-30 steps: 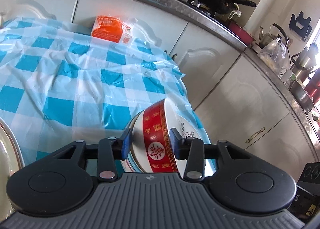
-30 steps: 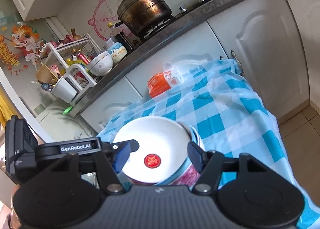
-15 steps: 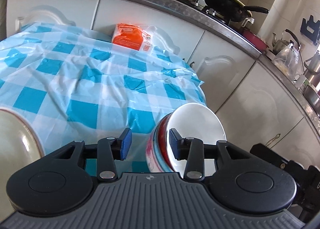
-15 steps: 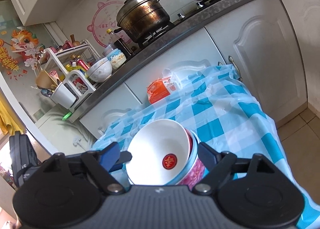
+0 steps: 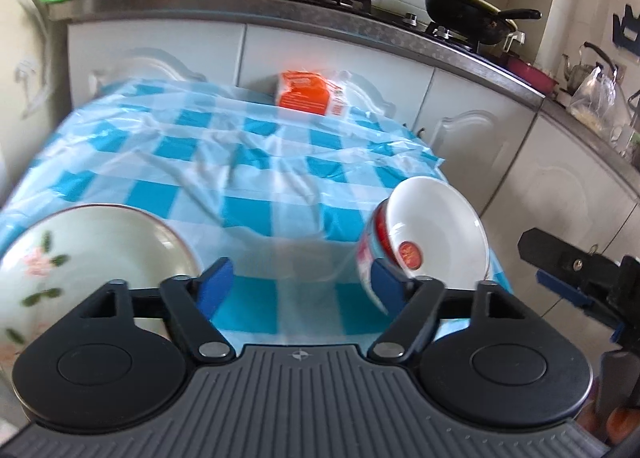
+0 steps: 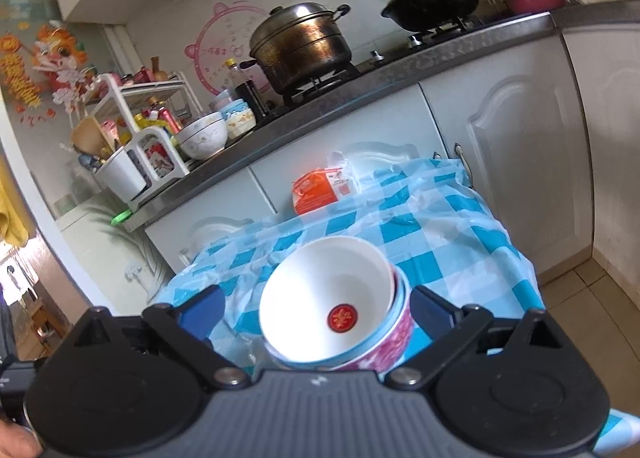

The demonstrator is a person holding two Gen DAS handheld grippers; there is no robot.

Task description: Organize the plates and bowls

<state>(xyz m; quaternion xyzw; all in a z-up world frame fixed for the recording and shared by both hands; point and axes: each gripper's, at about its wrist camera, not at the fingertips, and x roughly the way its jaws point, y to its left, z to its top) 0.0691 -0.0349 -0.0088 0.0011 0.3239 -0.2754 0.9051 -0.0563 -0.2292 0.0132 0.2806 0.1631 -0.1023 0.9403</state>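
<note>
Right wrist view shows the white bowl [image 6: 326,298] nested in the patterned bowl [image 6: 384,342] at lower centre, both the right gripper [image 6: 316,310] and left gripper [image 5: 302,284] opening with nothing gripped, while the floral plate [image 5: 80,258] at lower left awaits sorting.

The left gripper [image 5: 302,284] is black plastic; two round discs flank a grey ribbed plate stamped with a small star mark; angled black links with silver rivets carry blue pads [image 5: 216,284]; the right gripper [image 6: 318,306] has the same build, with blue pads [image 6: 430,312], silver rivets and grey ribbing.
</note>
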